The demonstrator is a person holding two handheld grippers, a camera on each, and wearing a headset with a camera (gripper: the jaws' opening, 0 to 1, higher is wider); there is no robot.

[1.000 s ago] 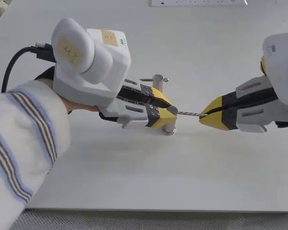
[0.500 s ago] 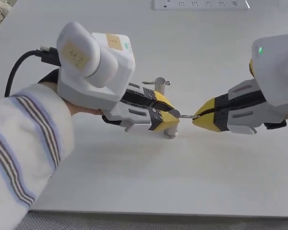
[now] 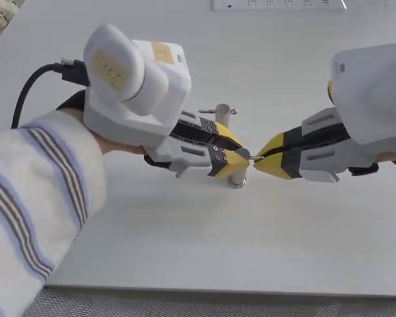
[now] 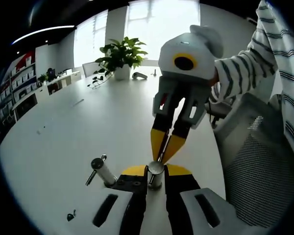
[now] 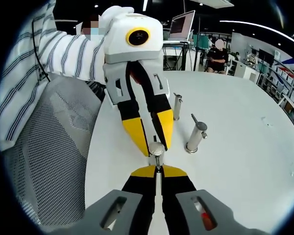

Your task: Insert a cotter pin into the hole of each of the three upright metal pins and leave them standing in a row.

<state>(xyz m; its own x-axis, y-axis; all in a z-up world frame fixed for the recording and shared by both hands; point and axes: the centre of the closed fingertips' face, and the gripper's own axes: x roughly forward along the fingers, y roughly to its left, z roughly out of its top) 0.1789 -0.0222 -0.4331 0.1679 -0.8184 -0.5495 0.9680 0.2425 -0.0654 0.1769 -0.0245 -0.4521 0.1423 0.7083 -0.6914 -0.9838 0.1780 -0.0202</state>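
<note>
An insertion is in hand: left tongs (image 3: 236, 162) clamp an upright metal pin (image 4: 155, 174) on the bench (image 3: 185, 238), and right tongs (image 3: 257, 161) pinch a cotter pin (image 5: 158, 168) at its head. Next: push straight through the hole. Behind that pin stands a fitted pin (image 3: 219, 113); the right gripper view adds a third pin (image 5: 177, 106), perhaps unfitted.

Centre of the head view: a metal pin (image 3: 235, 179) stands on the desk (image 3: 185, 231) within the left hand-held gripper (image 3: 239, 157). The right hand-held gripper (image 3: 257, 160), holding a cotter pin (image 5: 158, 161), lies right, with a second pin (image 3: 219, 113) just above.
</note>
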